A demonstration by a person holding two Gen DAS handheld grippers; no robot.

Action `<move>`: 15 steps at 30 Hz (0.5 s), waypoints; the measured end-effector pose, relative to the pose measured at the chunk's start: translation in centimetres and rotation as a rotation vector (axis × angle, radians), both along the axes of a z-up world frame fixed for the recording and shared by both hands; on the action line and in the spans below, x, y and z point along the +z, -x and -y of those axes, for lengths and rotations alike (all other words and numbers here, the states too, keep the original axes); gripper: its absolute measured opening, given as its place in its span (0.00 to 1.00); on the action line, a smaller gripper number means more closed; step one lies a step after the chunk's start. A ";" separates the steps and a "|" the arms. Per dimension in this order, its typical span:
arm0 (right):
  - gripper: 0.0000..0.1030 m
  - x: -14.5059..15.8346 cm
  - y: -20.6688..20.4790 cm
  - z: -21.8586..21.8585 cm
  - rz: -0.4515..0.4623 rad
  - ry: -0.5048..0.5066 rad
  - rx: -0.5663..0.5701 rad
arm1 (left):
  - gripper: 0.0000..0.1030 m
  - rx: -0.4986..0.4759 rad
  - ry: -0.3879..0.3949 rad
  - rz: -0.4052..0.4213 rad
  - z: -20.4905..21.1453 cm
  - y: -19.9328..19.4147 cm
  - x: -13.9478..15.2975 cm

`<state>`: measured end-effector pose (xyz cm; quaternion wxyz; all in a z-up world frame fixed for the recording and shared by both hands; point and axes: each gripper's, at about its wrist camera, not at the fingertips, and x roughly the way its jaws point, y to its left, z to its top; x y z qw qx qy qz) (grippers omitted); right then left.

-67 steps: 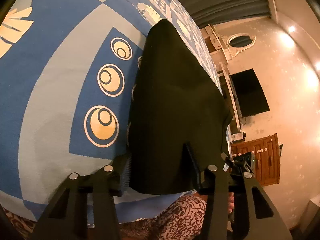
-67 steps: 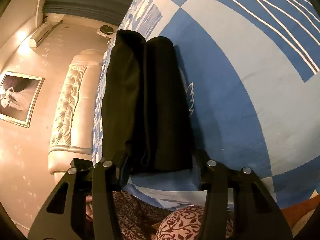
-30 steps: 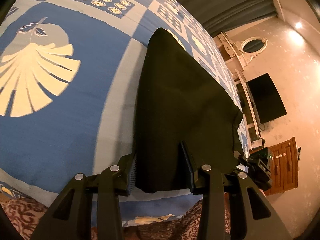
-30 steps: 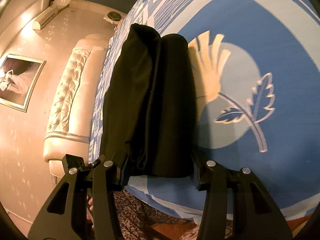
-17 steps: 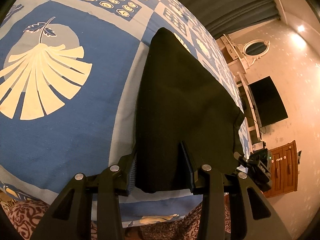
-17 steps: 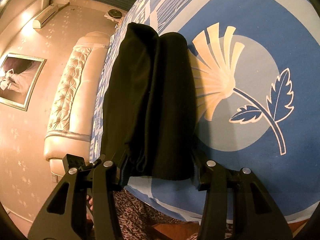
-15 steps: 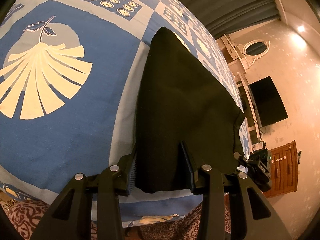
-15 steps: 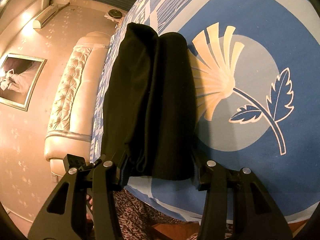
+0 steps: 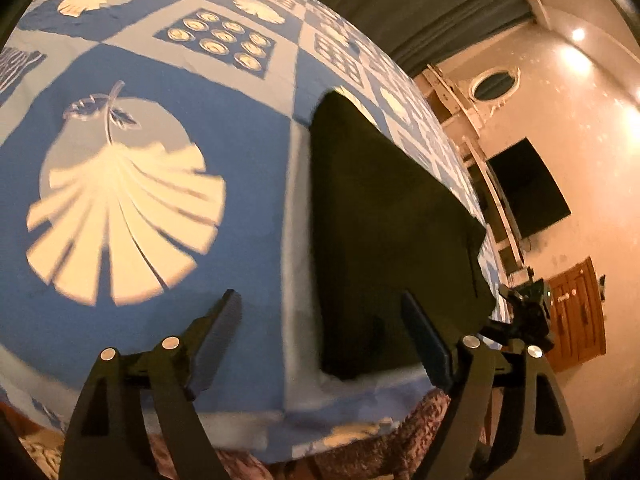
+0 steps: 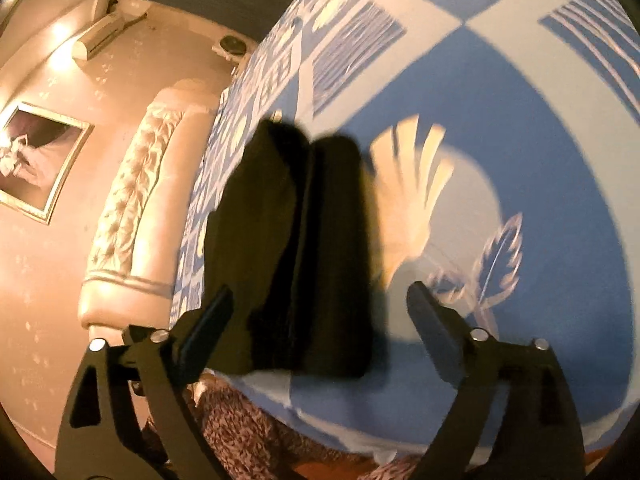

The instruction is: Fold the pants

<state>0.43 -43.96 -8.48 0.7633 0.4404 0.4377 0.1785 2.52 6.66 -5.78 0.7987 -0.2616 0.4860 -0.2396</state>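
The black pants [image 9: 384, 232] lie folded into a compact bundle on the blue patterned bedspread [image 9: 248, 168], near the bed's front edge. In the right wrist view the pants [image 10: 296, 256] show two stacked folds side by side. My left gripper [image 9: 324, 328] is open, its right finger over the bundle's near corner, nothing held. My right gripper [image 10: 320, 320] is open and pulled back just in front of the bundle's near end, fingers on either side, not touching it.
A padded headboard [image 10: 132, 216] and framed picture [image 10: 36, 160] stand on the wall at the left. A dark TV [image 9: 528, 188] and wooden door [image 9: 576, 312] are at the right. A brown floral cloth [image 10: 256, 432] hangs below the bed edge.
Both grippers have opened and let go of the pants. They have drawn back toward the bed edge, and the bundle rests on the bedspread.
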 end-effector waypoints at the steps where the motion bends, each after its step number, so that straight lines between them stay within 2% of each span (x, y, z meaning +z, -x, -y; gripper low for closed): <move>1: 0.87 -0.2 -0.8 0.5 0.007 -0.025 -0.015 | 0.78 0.006 0.013 -0.004 -0.2 -0.8 -0.2; 4: 0.88 -0.7 -3.3 0.9 0.021 -0.069 -0.020 | 0.78 -0.002 0.040 -0.003 0.4 -3.7 -0.4; 9: 0.88 -1.5 -8.1 0.4 0.033 -0.120 0.007 | 0.78 -0.079 0.044 0.021 3.2 -9.2 -0.5; 15: 0.88 -1.5 -11.9 -0.2 0.033 -0.094 0.046 | 0.78 -0.109 0.058 0.009 5.3 -14.2 -1.1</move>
